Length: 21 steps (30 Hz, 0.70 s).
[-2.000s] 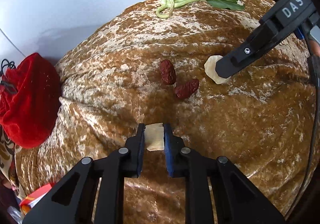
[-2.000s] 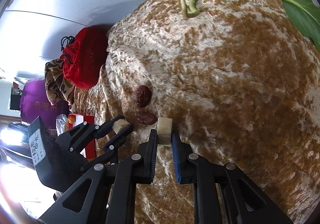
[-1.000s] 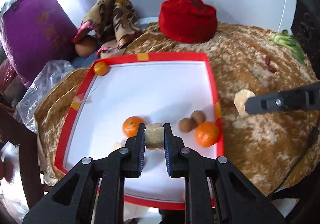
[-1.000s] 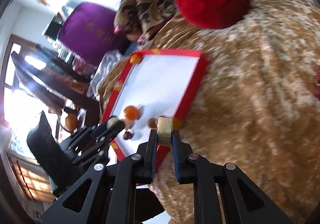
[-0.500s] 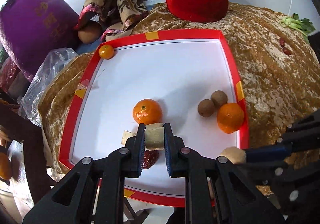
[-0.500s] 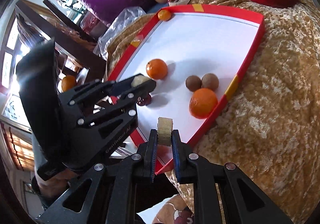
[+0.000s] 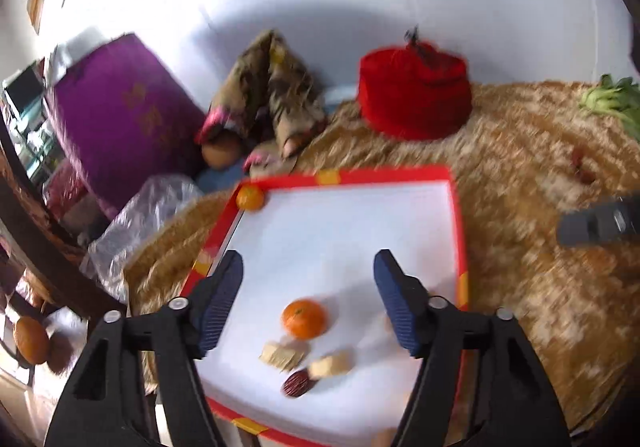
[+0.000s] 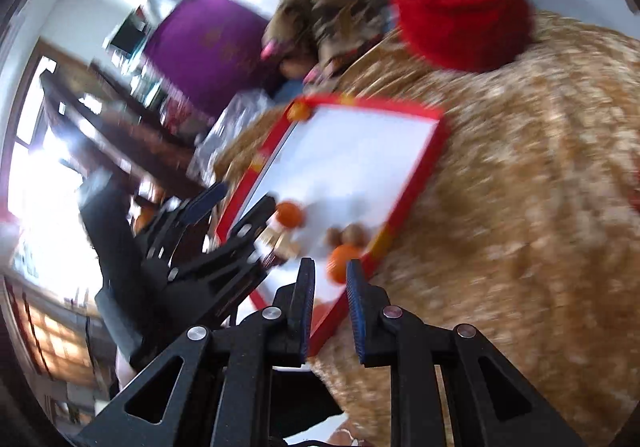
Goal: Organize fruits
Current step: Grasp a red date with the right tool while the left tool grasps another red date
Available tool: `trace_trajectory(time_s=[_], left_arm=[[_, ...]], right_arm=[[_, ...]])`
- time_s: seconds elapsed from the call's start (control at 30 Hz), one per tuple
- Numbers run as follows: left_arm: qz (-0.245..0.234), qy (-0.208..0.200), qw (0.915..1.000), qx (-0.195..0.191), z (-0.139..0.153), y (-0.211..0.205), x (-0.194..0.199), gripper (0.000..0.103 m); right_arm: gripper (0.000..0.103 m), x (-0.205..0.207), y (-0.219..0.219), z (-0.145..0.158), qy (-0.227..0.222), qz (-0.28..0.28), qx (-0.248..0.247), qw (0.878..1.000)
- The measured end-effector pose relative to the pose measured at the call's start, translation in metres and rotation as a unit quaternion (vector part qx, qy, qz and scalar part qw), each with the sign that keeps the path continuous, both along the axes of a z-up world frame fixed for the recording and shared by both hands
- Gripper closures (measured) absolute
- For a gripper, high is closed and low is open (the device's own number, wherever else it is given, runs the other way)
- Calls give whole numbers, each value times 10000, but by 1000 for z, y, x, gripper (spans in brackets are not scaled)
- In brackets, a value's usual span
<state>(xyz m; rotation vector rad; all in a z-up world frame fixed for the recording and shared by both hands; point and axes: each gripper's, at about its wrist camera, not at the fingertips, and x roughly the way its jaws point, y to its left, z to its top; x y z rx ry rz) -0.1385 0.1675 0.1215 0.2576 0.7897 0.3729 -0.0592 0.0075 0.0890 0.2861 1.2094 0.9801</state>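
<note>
Red-rimmed white tray (image 7: pixel 459 231), orange mandarins (image 7: pixel 303 318), mottled gold-brown cloth (image 7: pixel 532 287), red pouch (image 7: pixel 414 89).

Both views motion-blurred, right wrist worse. Left wrist: right finger (image 7: pixel 400 311) of left hand-held gripper (image 7: pixel 308 307) covers the tray's (image 7: pixel 460 239) near-right area; a tan item (image 7: pixel 382 437) at the bottom edge is cut off, unidentifiable. Greens (image 7: pixel 612 103) clipped at the right edge. Dark red bits (image 7: pixel 582 167) on the tabletop (image 7: pixel 540 307) too small to identify. Right hand-held gripper (image 7: pixel 600 223) enters blurred, tip only. Right wrist: orange (image 8: pixel 340 261) half behind the fingers; pale pieces (image 8: pixel 276 239) partly hidden behind the left gripper.
</note>
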Motion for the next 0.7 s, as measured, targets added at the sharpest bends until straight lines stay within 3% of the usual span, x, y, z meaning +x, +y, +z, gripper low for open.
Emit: trace_trajectory(time_s=[0.1,0.2,0.33,0.43,0.53,0.7], left_arm=[[-435,-110,9990,1,3,-28,8,27],[-784,179,9966,-194,-8,-54,19,27],[-1158,594,9912,-245,-27,-84,28,27],[-1267,653,9896,-191,-30,-97,29,27],[-1362,699,9875,-374,-31,-102,32,27],[-1351,739,9875,-329,-33,-105,31,27]], right_arm=[[84,39,-52,-1,145,-762,-107,9969],[84,80,-107,-18,458,-1623,-253,9854],[84,115,-146,-45,763,-2261,-556,9695],[84,126,-150,-63,912,-2426,-663,9635],[84,134,-145,-72,897,-2521,-729,9608],[82,148,-124,-82,808,-2680,-1138,9533]])
